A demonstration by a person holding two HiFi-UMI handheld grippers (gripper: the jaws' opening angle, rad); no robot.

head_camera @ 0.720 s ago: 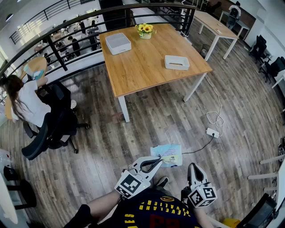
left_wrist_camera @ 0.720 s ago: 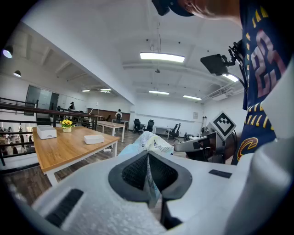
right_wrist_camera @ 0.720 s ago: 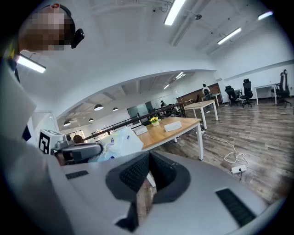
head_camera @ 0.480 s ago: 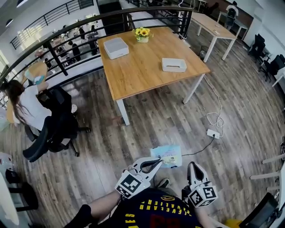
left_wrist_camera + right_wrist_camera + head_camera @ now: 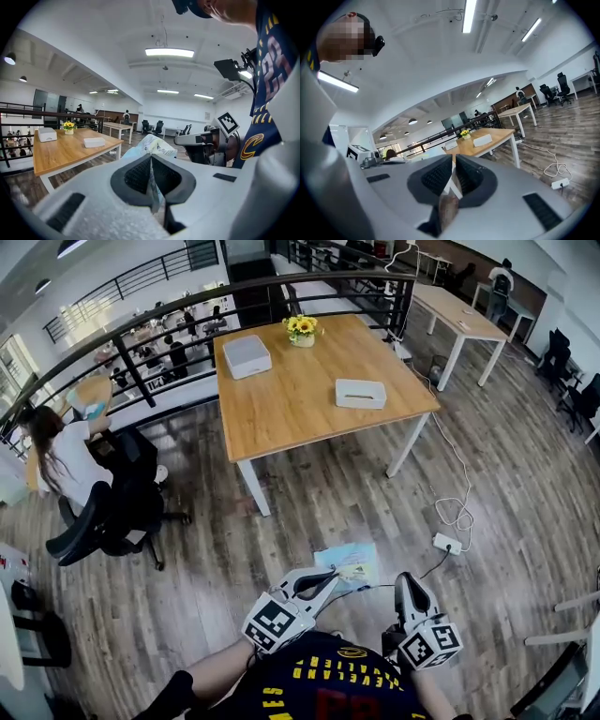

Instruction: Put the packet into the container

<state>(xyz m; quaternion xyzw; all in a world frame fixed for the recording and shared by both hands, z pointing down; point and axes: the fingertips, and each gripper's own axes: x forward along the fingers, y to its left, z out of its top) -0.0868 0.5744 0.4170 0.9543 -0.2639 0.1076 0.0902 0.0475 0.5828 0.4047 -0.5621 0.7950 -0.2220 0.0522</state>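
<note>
Packet (image 5: 350,565), low at 6 o'clock, pinched at its near edge between the closed jaws of the left tool (image 5: 330,581). Right tool (image 5: 407,583), 5 o'clock: jaws together, empty. White container (image 5: 360,394) on the surface (image 5: 281,399), 12 o'clock.

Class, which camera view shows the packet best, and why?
The head view: the packet shows nearly whole, face up, beyond the left gripper. The left gripper view sees it close but crumpled, partly behind the jaws clamping it. The right gripper view gives no clear sight of it.
</note>
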